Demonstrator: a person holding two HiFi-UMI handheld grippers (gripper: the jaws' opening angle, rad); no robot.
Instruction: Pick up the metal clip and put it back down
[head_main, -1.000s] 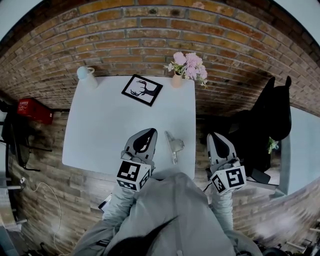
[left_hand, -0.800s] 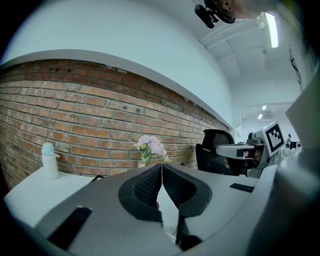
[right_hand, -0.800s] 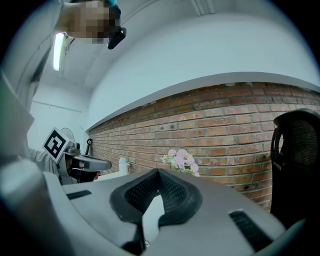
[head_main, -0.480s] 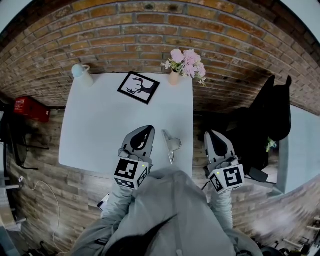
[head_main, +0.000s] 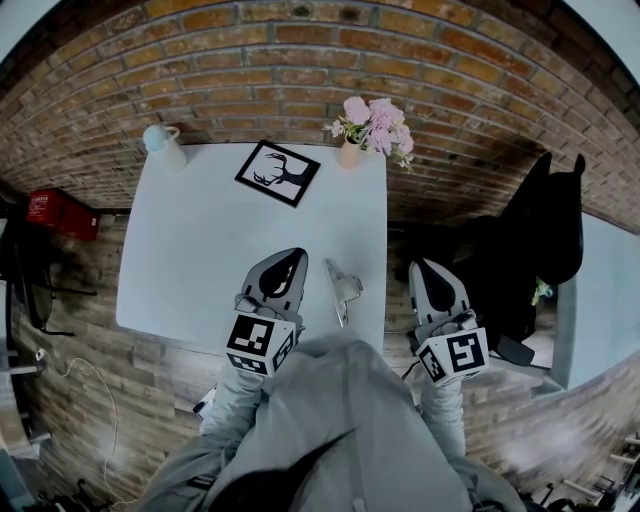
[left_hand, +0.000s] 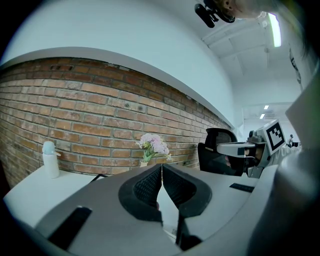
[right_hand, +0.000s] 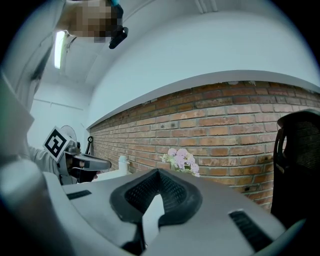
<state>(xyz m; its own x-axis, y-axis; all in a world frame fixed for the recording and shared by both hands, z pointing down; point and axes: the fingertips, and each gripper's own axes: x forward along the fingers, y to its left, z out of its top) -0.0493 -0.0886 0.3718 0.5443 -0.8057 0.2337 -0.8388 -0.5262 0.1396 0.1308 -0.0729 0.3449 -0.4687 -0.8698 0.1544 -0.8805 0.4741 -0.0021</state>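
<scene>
Metal clip (head_main: 343, 290) lies free near the tabletop's (head_main: 210, 240) near right corner, flanked by left gripper (head_main: 290, 262) and right gripper (head_main: 428, 272), both closed and empty, seemingly poised for pickup.

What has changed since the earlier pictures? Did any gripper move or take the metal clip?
Nothing visibly changed; only the head view shifted slightly. The metal clip still lies untouched on the table, and the left gripper and the right gripper stay shut and empty on either side of it.
</scene>
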